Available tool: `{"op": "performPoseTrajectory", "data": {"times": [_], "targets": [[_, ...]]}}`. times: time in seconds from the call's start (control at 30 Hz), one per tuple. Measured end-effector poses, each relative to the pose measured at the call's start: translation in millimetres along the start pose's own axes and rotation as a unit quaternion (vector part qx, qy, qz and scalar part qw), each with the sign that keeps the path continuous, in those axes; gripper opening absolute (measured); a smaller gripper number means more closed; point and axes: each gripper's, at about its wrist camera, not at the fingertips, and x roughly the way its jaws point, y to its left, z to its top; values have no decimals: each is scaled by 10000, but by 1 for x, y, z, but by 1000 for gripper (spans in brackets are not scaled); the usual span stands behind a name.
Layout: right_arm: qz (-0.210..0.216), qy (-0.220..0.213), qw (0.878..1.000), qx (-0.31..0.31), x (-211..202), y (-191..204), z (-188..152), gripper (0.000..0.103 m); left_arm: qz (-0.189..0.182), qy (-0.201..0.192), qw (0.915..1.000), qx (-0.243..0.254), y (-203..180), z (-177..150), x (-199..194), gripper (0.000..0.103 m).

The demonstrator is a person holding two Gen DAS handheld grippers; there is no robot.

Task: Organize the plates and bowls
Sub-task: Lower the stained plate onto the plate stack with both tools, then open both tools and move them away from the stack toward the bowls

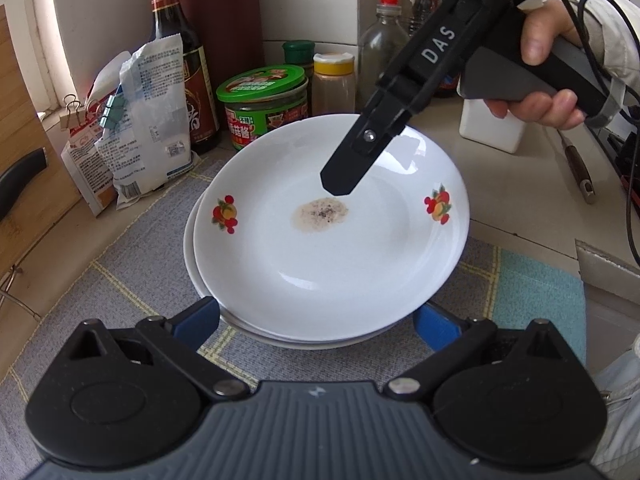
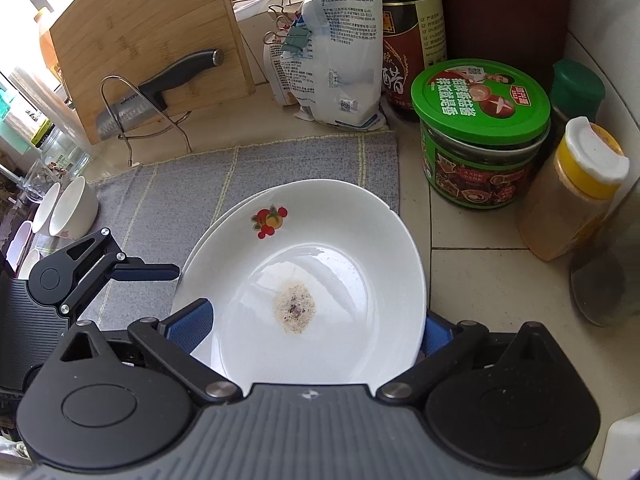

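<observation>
White porcelain fills the lower middle of both views: the top plate (image 1: pixel 328 236), fruit-printed and carrying a small speckled residue at its centre, sits slightly askew on another plate (image 1: pixel 191 248) whose rim shows only at the left and near edge. Both rest on the grey woven mat (image 1: pixel 132 264) covering the surface (image 2: pixel 480 280).

Your left gripper (image 1: pixel 316 322) has its jaws spread wide at the near rim of the stack, blue pads on either side and holding nothing. Your right gripper (image 2: pixel 316 330) is likewise at full spread, straddling the near part of the top plate with the pads clear of it, so nothing is gripped there either. In the left view its black finger hangs over the plate's centre, upper middle of the frame.

You look to be between grasps, with the plates stacked and the bowls not yet dealt with. Judging by that, the next move calls for lifting clear without nudging the skewed top plate, then going for the white bowls (image 2: pixel 68 208) at the left edge of the right view.

Farther back stand the green-lidded jar (image 1: pixel 264 108), the salt bag (image 1: pixel 148 120) and the dark bottle (image 1: pixel 180 56). How many bowls there are is cut off, and whether a third plate lies beneath is hidden.
</observation>
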Motion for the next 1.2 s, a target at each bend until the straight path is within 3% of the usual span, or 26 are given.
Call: {"op": "performPoseTrajectory", "data": {"times": [0.43, 0.6, 0.83, 1.2], "targets": [[-504, 77, 9982, -306, 0, 10, -11, 103, 142, -122, 9998, 0, -5, -3, -8, 102], [-631, -41, 9965, -556, -6, 18, -20, 103, 324, -359, 9987, -175, -6, -5, -21, 102], [-674, -444, 9929, -871, -18, 40, -29, 103, 824, -911, 9904, -634, -5, -11, -44, 102], [-500, -908, 9856, -1334, -29, 74, -45, 103, 1491, -1255, 9742, -1136, -14, -23, -86, 102]]}}
